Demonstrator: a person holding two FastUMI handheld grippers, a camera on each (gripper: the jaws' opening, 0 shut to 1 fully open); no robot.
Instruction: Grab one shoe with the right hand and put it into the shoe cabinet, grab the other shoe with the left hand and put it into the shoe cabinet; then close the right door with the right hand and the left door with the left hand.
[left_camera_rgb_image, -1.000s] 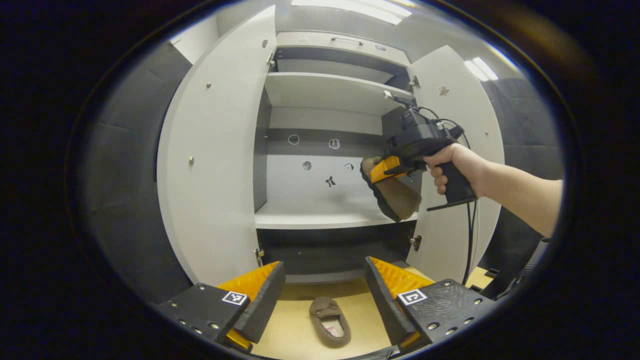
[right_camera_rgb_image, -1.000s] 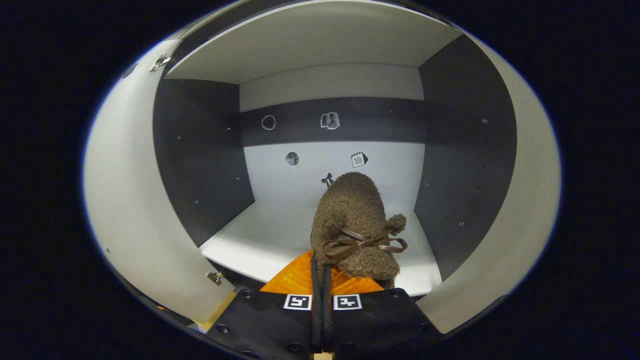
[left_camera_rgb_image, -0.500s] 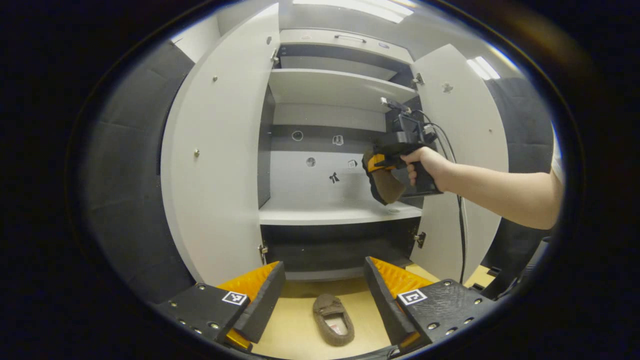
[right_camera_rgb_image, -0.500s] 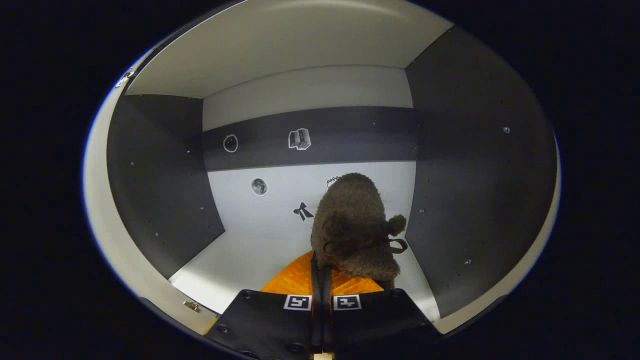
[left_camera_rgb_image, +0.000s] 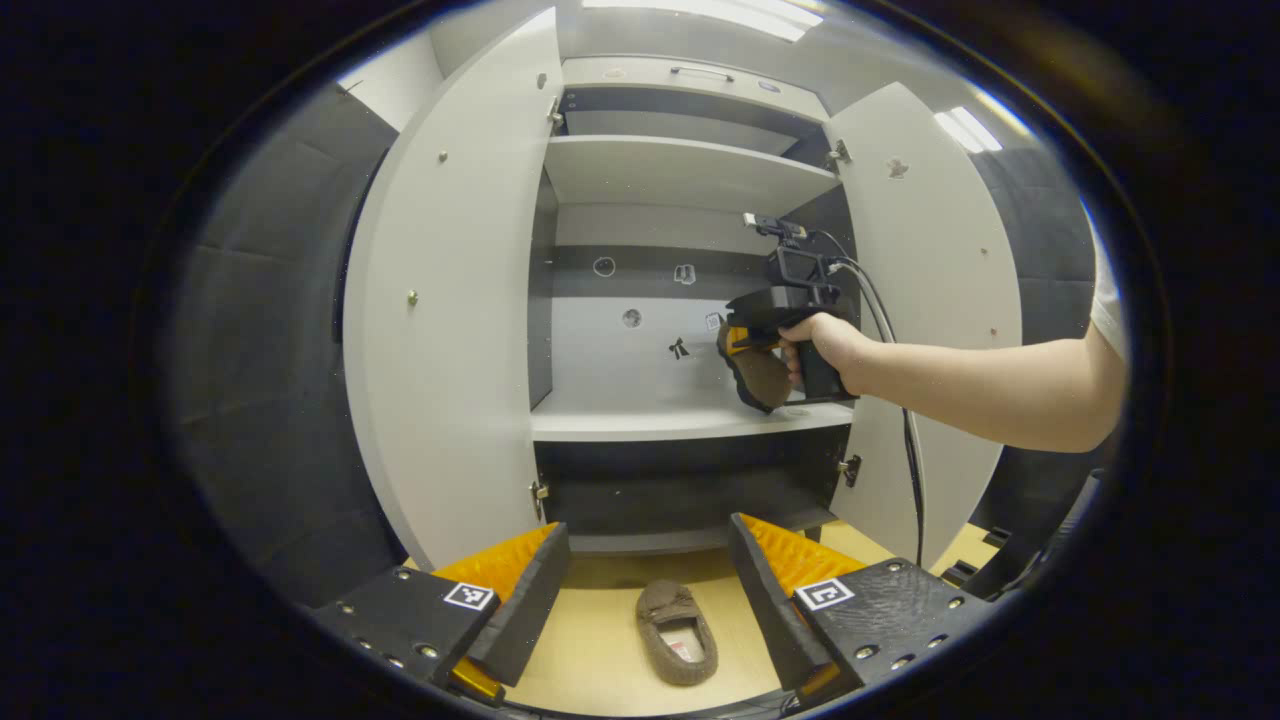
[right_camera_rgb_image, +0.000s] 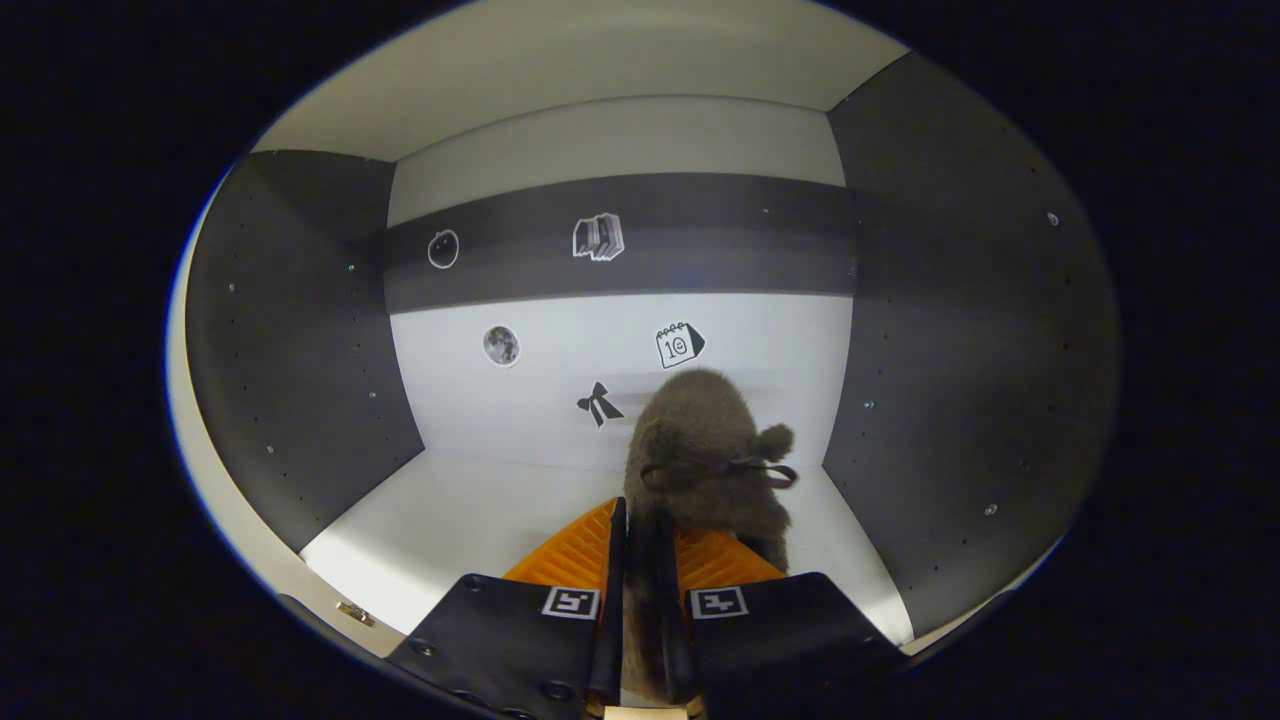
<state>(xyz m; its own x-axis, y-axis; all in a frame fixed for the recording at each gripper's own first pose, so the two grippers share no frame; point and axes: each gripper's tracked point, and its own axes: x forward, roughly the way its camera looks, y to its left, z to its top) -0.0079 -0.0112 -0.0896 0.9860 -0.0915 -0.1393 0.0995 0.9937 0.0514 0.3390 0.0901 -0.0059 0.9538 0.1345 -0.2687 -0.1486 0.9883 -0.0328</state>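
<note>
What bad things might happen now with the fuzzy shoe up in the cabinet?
1. The right gripper pinches the shoe above the shelf, toe tilted down. Let go now, it may tip or land crooked.
2. The held shoe sits near the dark side wall, so it might bump it.
3. The other shoe lies on the floor between the left gripper's open fingers, near the cabinet; a foot might kick it.

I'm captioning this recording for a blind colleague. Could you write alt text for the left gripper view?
A hand-held right gripper holds a fuzzy brown slipper just above the middle shelf of an open white shoe cabinet. Both white doors stand wide open. Below, the left gripper is open, with a second brown slipper on the tan floor between its fingers.
</note>
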